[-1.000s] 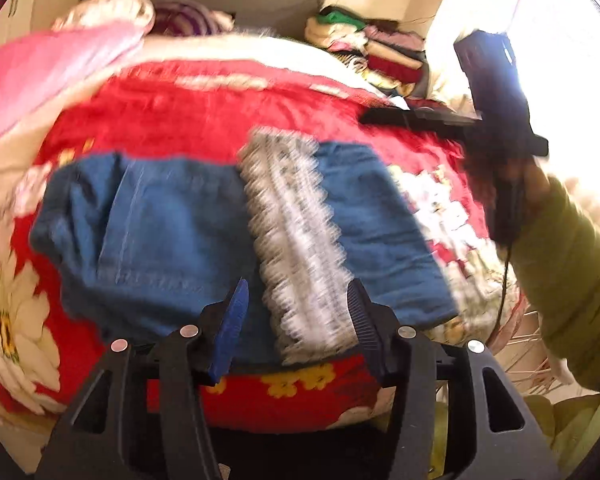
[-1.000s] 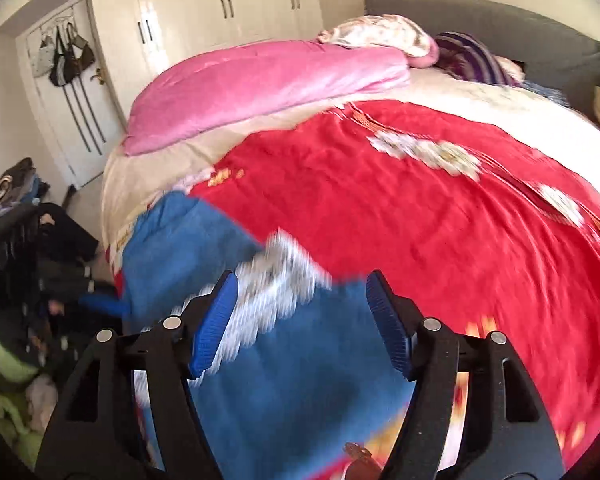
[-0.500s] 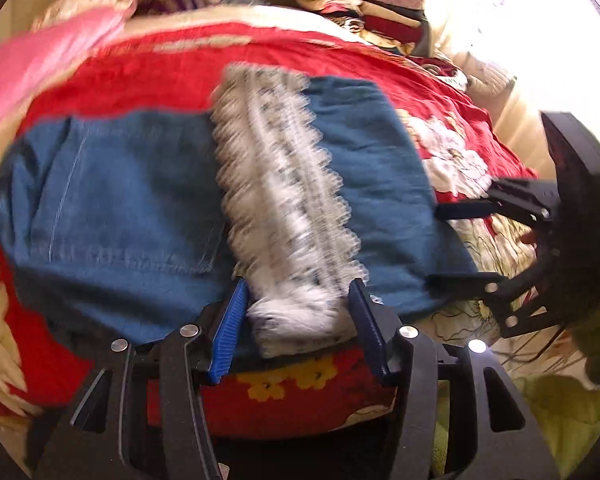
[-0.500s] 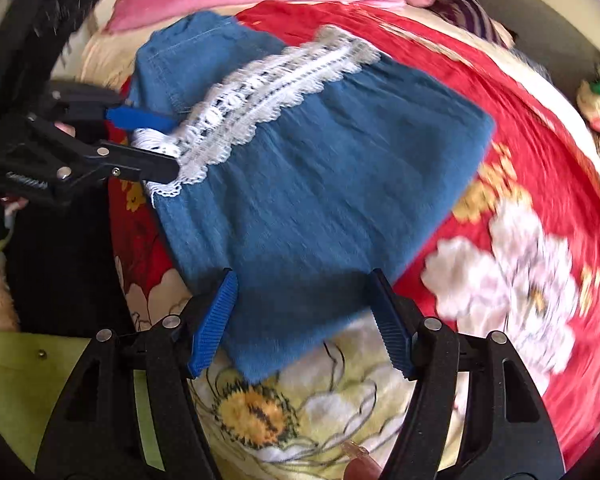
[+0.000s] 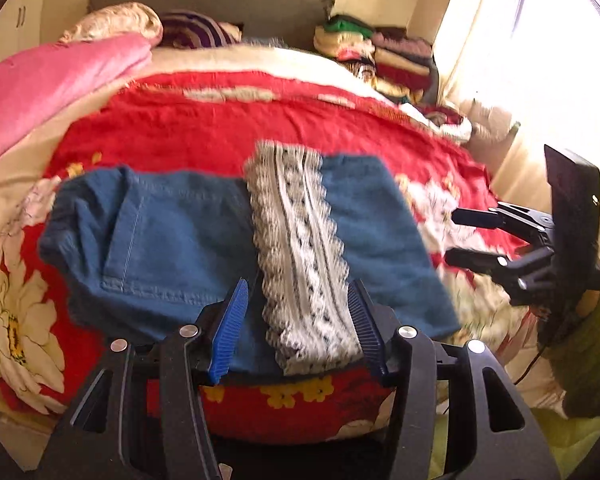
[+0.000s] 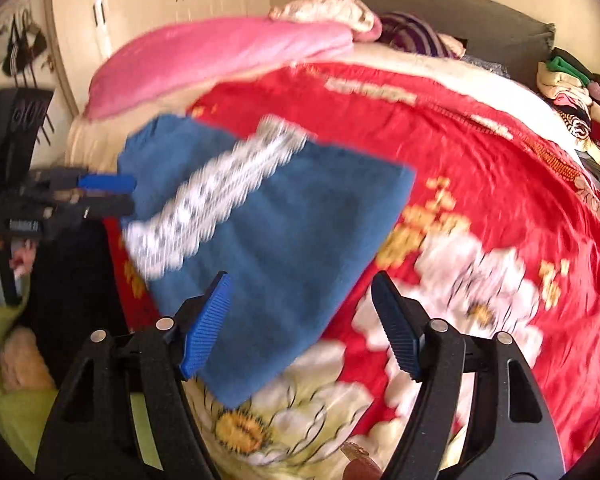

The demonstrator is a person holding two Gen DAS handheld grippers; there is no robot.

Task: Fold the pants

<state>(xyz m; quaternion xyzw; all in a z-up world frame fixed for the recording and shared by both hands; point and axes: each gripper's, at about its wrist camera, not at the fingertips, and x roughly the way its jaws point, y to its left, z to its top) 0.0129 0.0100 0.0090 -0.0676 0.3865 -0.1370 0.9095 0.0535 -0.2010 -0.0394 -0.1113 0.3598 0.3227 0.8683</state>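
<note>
Blue denim pants (image 5: 172,248) with a white lace band (image 5: 300,256) lie folded on the red floral bedspread (image 5: 220,128), near its front edge. My left gripper (image 5: 296,320) is open, its fingers either side of the lace band's near end. My right gripper (image 6: 300,320) is open and empty, just off the right end of the pants (image 6: 284,240). It shows at the right in the left wrist view (image 5: 460,236); the left gripper shows at the left of the right wrist view (image 6: 120,192).
A pink quilt (image 5: 48,84) and pillows (image 5: 116,24) lie at the bed's far left. Stacked folded clothes (image 5: 380,56) sit at the far right by a bright window (image 5: 540,40). White wardrobes (image 6: 160,12) stand behind the bed.
Both grippers have pulled back slightly from the pants and risen. The right gripper came down from high up to the pants' right end. The pants stay put.
</note>
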